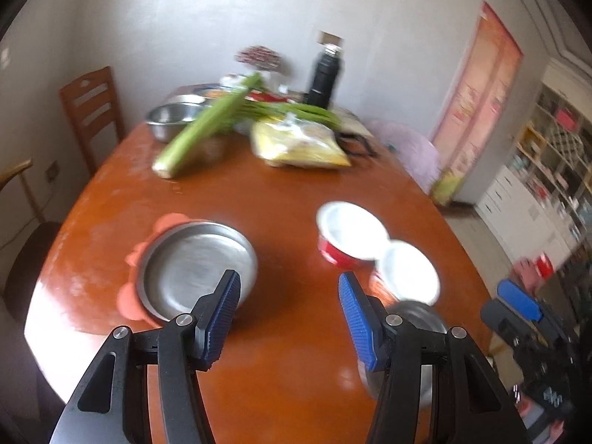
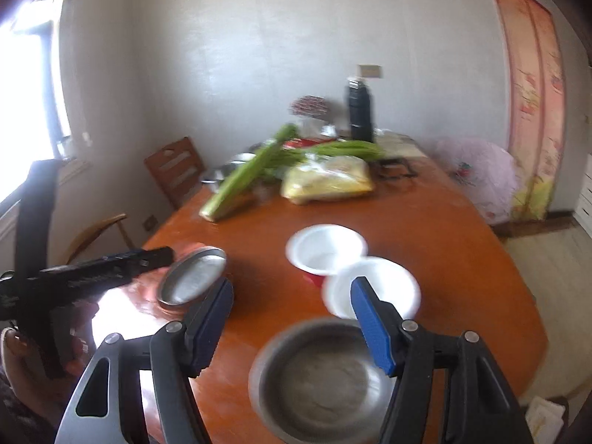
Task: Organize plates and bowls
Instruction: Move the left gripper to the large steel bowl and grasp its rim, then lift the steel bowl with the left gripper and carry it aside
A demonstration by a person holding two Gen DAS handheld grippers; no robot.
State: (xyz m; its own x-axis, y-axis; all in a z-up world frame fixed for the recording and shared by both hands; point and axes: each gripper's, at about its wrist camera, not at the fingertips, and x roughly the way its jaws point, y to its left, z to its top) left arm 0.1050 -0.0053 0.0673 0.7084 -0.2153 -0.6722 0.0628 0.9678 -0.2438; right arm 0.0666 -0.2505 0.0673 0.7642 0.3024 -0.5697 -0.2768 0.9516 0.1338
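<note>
While mouth-up, red bowl (image 1: 342, 238) (round, axis vertical)

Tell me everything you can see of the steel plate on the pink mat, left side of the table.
The steel plate is round, shallow, dull grey metal with a raised rim, and looks empty. It lies flat on a scalloped pink mat that shows past its left edge, on the brown wooden table. Nothing else appears to touch it. The left claw hangs open in front of it, holding nothing. The picture is slightly blurred.
</note>
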